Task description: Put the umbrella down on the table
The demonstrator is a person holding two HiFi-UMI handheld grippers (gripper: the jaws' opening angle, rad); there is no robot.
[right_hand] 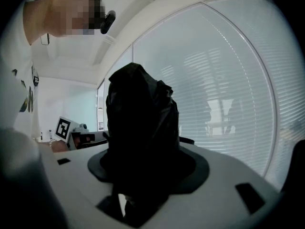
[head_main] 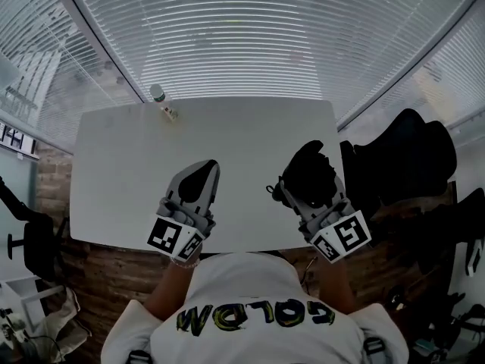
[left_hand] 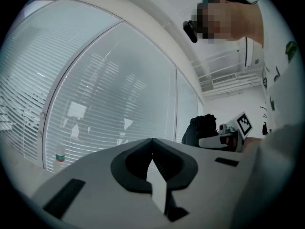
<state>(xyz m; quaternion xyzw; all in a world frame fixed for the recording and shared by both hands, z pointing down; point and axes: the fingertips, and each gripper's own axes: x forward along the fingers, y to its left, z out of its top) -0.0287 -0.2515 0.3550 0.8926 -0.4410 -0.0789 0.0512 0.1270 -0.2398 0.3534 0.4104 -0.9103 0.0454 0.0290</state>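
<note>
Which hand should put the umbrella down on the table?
Right. The right gripper is shut on the black umbrella over the table. The left gripper is shut and holds nothing.

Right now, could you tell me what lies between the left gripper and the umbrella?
Only bare white table, seen in the head view; the left gripper and the black umbrella, held by the right gripper, are apart.

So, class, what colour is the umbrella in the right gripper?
The umbrella is black, seen best in the right gripper view.

Bottle (head_main: 158, 93) at table's (head_main: 250, 135) far left edge; umbrella (head_main: 309, 174) over near right, chair (head_main: 413, 154) right of table.
</note>
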